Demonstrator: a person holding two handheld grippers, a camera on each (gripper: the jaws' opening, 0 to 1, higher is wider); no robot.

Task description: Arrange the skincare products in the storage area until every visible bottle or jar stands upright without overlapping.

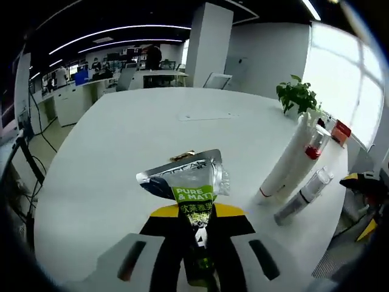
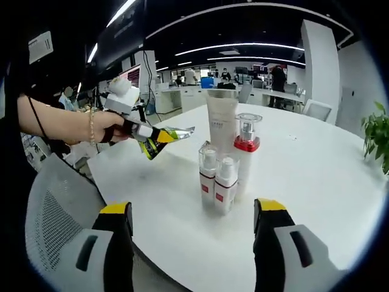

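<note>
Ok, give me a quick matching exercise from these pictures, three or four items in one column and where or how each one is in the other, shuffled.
Column one:
1. green tube
2. tall white tube
3. red-collared pump bottle
4. right gripper

Column two:
A. open, nothing between its fingers
B. upright on the white table, behind the two small bottles
C. clamped in the left gripper, off the table
D. upright with a clear cap on top

Pairs: 1-C, 2-B, 3-D, 4-A
</note>
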